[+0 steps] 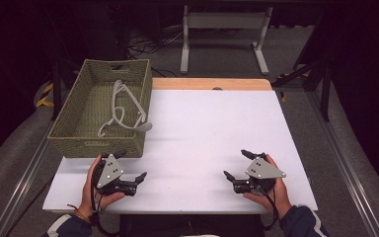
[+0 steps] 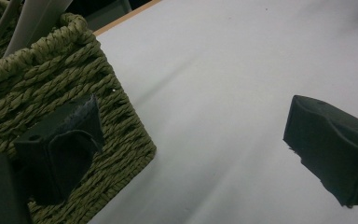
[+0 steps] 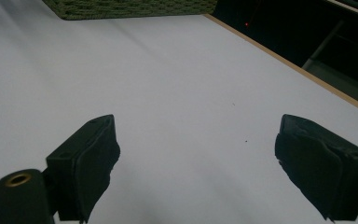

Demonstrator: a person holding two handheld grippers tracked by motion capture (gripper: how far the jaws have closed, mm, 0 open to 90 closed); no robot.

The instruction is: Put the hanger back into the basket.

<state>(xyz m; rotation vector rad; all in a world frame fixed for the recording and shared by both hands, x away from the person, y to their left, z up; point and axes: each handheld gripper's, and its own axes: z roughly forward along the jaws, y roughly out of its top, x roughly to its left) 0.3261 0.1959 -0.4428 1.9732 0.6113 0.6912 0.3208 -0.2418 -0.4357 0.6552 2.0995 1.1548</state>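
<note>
Woven basket (image 1: 79,133) holding white hangers (image 1: 123,106) from above, close-up weave (image 2: 51,88) beside left hand-held gripper (image 2: 191,140)

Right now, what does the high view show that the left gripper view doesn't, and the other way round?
High view alone: both hands, the right gripper, white hangers lying inside the basket, the whole table, and a grey stand on the floor beyond.

Left gripper view alone: the basket's woven corner up close, right behind one black jaw, with nothing between the open jaws.

Both: the green basket, the white tabletop, and the left gripper, open.
</note>
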